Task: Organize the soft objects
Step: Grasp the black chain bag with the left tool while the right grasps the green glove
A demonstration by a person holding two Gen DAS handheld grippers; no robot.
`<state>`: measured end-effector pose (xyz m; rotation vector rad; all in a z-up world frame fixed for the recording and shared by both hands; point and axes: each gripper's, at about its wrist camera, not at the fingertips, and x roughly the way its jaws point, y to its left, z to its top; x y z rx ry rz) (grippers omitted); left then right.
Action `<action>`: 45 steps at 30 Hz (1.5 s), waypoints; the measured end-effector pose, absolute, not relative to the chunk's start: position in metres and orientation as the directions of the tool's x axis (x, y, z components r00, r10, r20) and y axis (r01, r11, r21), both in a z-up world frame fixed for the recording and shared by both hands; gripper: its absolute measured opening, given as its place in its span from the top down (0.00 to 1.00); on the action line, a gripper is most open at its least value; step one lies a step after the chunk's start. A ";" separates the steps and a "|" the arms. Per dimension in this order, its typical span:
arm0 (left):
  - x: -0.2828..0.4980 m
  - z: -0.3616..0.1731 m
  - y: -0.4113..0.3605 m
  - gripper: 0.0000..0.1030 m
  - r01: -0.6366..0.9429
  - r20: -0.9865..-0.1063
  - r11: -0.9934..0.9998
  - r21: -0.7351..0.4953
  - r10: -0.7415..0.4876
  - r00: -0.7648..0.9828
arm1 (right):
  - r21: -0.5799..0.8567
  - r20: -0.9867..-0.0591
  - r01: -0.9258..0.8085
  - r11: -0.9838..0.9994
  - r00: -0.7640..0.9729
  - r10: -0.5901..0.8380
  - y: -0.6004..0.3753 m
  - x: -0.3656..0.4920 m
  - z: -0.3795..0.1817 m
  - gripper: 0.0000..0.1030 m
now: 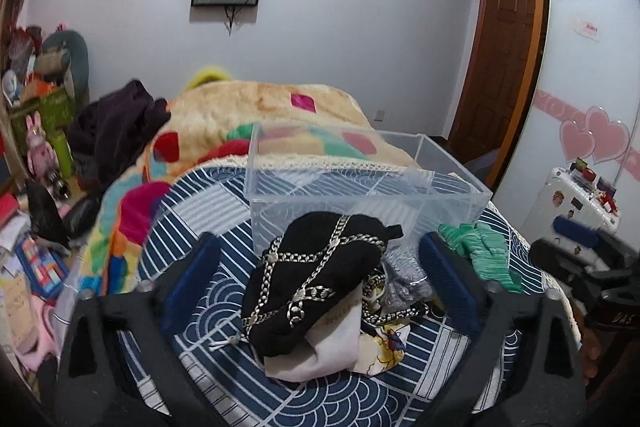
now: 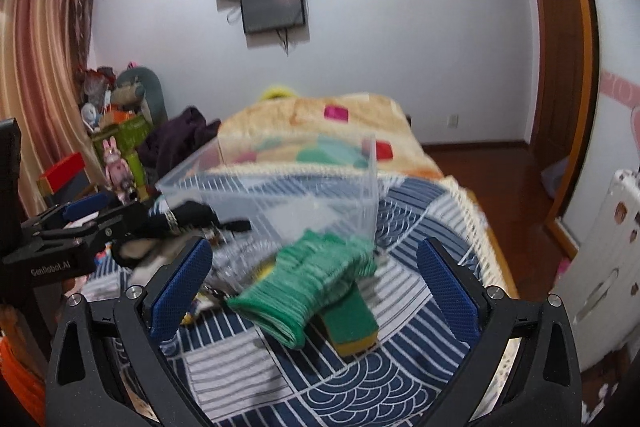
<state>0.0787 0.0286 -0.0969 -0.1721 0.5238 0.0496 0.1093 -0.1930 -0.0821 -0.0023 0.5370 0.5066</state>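
Note:
A clear plastic box [image 1: 460, 183] stands on the blue-and-white patterned bedspread [image 1: 224, 287]. In front of it lies a pile of soft things: a black cloth with a chain print [image 1: 312, 275], a white cloth [image 1: 332, 347], a grey knit piece [image 1: 404, 279] and a green knit glove [image 1: 480, 247]. My left gripper [image 1: 320, 267] is open, its blue pads either side of the black cloth. In the right wrist view my right gripper [image 2: 316, 275] is open around the green glove [image 2: 316, 279], which lies over a green-and-yellow sponge [image 2: 352, 323]. The box [image 2: 360, 179] stands just beyond.
A colourful patchwork blanket [image 1: 280, 115] and a dark purple garment [image 1: 116, 123] lie further up the bed. Cluttered boxes and toys [image 1: 40, 115] stand at the left. A white suitcase [image 1: 576, 199] stands at the right, by a wooden door [image 1: 504, 59].

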 end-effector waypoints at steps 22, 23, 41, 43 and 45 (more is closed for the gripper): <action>0.087 -0.113 0.028 0.81 -0.017 -0.548 0.971 -0.239 -0.120 0.828 | 0.266 -0.597 -0.477 0.838 0.601 0.532 -0.193 0.127 -0.116 0.88; 0.083 -0.108 0.028 0.82 -0.014 -0.536 0.971 -0.240 -0.121 0.836 | 0.267 -0.592 -0.479 0.836 0.603 0.535 -0.193 0.126 -0.114 0.89; 0.067 -0.030 0.039 0.82 0.049 -0.383 0.972 -0.231 -0.137 0.914 | 0.208 -0.532 -0.478 0.853 0.676 0.509 -0.198 0.126 -0.076 0.87; 0.071 -0.027 0.041 0.82 0.048 -0.379 0.972 -0.229 -0.134 0.916 | 0.205 -0.566 -0.460 0.864 0.665 0.488 -0.195 0.134 -0.086 0.60; 0.077 -0.023 0.044 0.82 0.047 -0.377 0.972 -0.229 -0.133 0.917 | 0.200 -0.576 -0.450 0.870 0.665 0.476 -0.195 0.137 -0.093 0.50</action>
